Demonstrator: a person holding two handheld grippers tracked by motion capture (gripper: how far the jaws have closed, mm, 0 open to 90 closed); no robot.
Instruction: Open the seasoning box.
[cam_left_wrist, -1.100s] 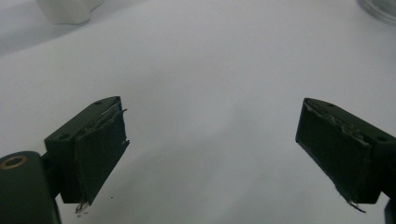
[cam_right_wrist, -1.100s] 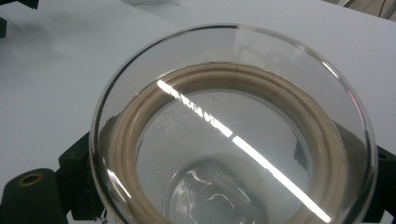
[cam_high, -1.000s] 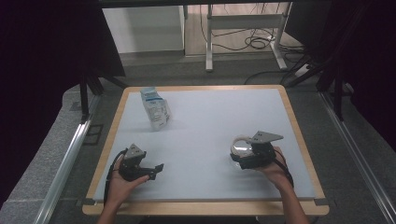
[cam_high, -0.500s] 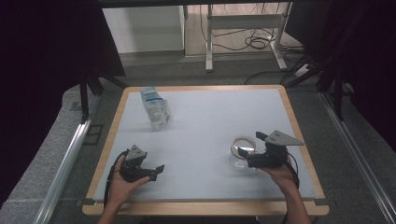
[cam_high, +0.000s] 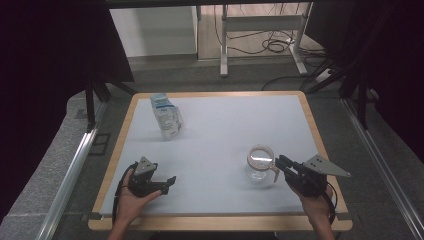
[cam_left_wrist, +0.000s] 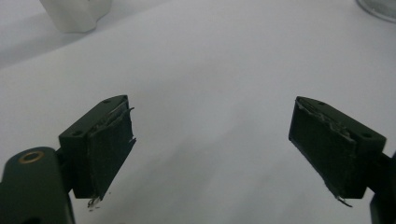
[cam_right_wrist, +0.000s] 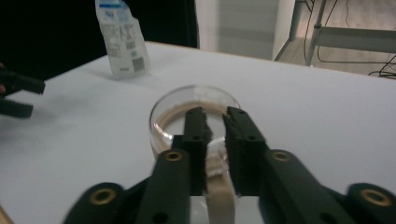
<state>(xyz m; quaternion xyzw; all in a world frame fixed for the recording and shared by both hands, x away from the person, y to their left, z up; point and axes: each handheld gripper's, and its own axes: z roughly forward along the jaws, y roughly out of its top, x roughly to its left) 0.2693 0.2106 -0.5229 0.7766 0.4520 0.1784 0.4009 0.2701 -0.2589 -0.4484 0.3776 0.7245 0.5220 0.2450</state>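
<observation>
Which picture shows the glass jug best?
The right gripper view: the glass jug sits close up, its handle between the right gripper jaws. The high view shows it whole but small. The left gripper view catches just an edge.

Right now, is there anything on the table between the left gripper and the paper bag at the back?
Nothing visible stands in the way. The left gripper rests near the table's front edge with open jaws, and only bare white tabletop lies between it and the bag. The glass jug stands off to the right, at the right gripper.
</observation>
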